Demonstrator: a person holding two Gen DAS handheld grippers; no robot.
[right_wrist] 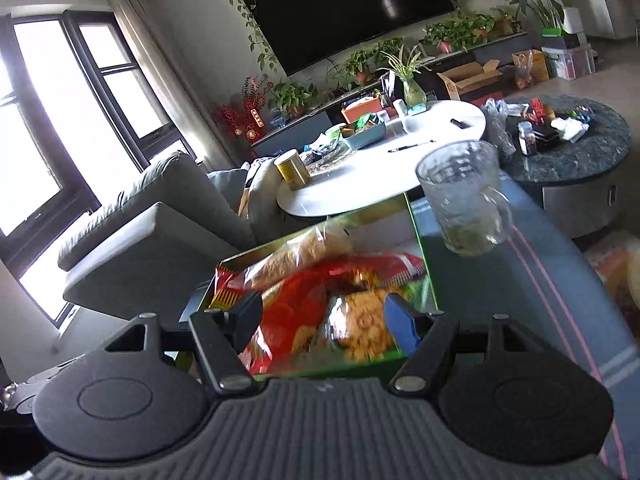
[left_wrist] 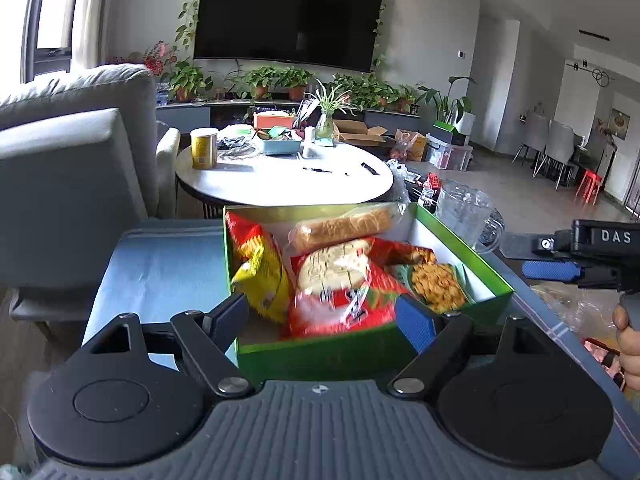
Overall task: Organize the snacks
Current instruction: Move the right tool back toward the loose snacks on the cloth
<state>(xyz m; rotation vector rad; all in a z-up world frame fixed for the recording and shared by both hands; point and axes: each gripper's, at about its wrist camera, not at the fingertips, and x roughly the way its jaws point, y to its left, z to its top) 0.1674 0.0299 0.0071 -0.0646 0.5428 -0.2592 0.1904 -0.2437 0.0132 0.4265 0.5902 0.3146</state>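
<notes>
A green box [left_wrist: 460,254] of snack packets sits on the blue table, just ahead of me. My left gripper [left_wrist: 324,316] hangs open over its near edge, my right gripper [right_wrist: 322,316] open too, both empty. I should lower slowly and pinch one packet cleanly.

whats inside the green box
The green box holds snack packs: a long clear-wrapped biscuit pack at the back, a red and yellow bag, a red pack of round crackers, and a green-edged pack of golden bites. Anything beneath them is covered.
</notes>
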